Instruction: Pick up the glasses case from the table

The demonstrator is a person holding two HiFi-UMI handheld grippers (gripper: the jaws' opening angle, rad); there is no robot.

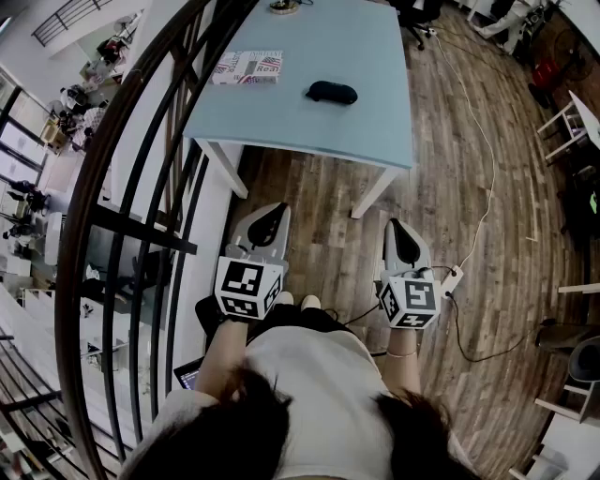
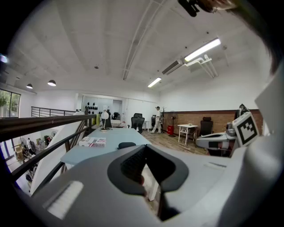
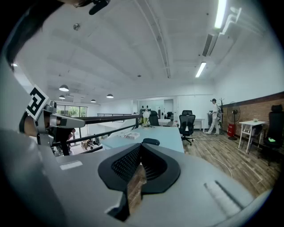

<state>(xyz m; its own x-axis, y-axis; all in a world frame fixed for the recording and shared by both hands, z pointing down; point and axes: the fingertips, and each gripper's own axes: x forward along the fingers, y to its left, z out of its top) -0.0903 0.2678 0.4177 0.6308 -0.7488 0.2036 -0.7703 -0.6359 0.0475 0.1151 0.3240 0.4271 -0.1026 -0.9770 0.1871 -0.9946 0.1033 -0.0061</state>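
A wood-plank floor (image 1: 309, 216) runs under a pale blue tabletop (image 1: 319, 42) in an open office. The tabletop's far edge is cut off by the top of the head view. Left of the tabletop, a dark curved railing (image 1: 141, 169) sweeps across the view and hides much of the lower level behind its bars.

On the tabletop's left part lies a flat printed box (image 1: 247, 67), its lettering too small to read. Just right of it, apart from it and near the tabletop's front edge, rests the black glasses case (image 1: 332, 92), with nothing touching it. At the far edge a small object is cropped by the frame and cannot be identified.

Well in front of the tabletop, over the floor, the left claw (image 1: 274, 216) is clenched with its tips meeting and nothing between them. In its own view the claw's body covers the lower edge of the case. The right claw (image 1: 397, 232) hangs level with it, also well short of the tabletop, clenched and empty. Marker cubes hide most of both hands.

Right of the tabletop a white cable (image 1: 487, 178) trails over the floor, and a dark office chair (image 1: 419, 14) is half cut off at the top.
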